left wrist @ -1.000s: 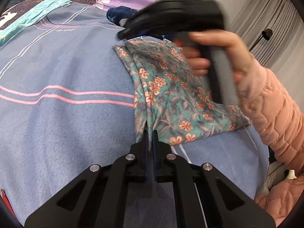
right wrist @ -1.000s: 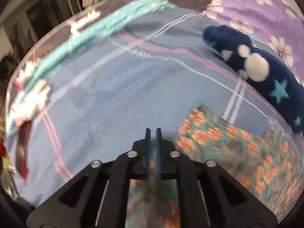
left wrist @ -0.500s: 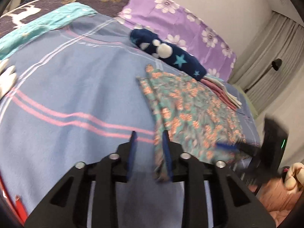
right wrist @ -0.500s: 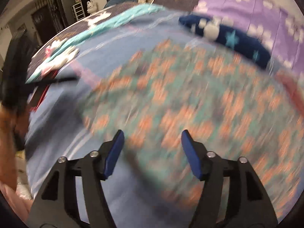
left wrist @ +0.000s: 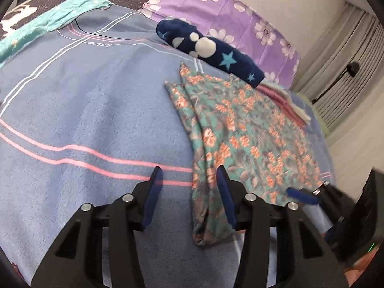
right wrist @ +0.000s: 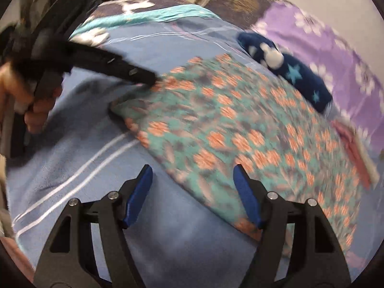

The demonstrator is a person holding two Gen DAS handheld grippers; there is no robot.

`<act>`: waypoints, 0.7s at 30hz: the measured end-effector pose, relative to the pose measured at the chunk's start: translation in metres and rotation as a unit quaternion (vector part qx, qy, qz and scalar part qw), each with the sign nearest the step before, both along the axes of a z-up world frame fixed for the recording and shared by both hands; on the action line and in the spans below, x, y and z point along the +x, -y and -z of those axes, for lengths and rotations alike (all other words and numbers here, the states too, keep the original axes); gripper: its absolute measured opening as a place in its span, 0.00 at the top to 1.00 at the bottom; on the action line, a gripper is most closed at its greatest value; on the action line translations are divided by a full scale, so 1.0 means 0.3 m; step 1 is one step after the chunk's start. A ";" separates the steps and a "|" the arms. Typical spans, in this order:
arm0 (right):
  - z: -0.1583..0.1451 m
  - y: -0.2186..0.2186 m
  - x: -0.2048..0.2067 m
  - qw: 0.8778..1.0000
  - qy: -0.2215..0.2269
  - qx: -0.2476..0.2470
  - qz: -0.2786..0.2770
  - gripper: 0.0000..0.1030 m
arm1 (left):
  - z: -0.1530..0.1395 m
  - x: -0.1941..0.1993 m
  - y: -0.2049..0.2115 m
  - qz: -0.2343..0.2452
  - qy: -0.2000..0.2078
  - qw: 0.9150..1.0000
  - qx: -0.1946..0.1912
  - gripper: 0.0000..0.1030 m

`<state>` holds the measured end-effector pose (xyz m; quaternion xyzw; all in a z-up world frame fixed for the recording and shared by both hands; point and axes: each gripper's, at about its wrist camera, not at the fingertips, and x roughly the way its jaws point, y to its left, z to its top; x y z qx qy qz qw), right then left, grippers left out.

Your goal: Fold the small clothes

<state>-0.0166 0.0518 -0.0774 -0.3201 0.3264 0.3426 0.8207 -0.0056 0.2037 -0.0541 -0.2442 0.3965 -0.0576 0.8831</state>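
Note:
A teal garment with orange flowers (left wrist: 242, 129) lies folded flat on the blue blanket (left wrist: 91, 110); it also shows in the right wrist view (right wrist: 240, 129), blurred. My left gripper (left wrist: 188, 175) is open and empty, just above the garment's near left corner. My right gripper (right wrist: 193, 175) is open and empty, above the garment's near edge. The right gripper's blue fingertips (left wrist: 302, 195) show at the garment's right corner in the left wrist view. The left gripper's dark body (right wrist: 115, 64) reaches to the garment's left edge in the right wrist view.
A navy roll with stars and white shapes (left wrist: 211, 50) lies behind the garment, against a purple flowered pillow (left wrist: 228, 16). Folded pink cloth (left wrist: 285, 105) sits at the garment's far right. A teal cloth strip (left wrist: 48, 26) runs along the blanket's far left.
Both grippers were shut on the garment a second ago; both have opened, let it go and drawn back. The garment now lies flat on the blanket.

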 end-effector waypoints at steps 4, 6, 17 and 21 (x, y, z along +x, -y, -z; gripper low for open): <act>0.012 -0.080 -0.033 0.999 0.039 -0.024 -0.012 0.31 | 0.002 0.095 0.010 0.071 0.013 0.993 -0.088 0.43; 0.015 -0.109 -0.033 0.998 0.053 -0.033 -0.012 0.31 | 0.013 0.157 0.019 0.081 0.001 0.993 -0.084 0.43; 0.036 -0.201 0.012 0.995 0.091 -0.044 -0.005 0.31 | 0.088 0.429 -0.056 0.095 -0.001 0.981 -0.171 0.44; 0.049 -0.254 0.045 0.993 0.107 -0.039 0.007 0.33 | 0.093 0.469 -0.051 0.096 0.011 0.981 -0.168 0.54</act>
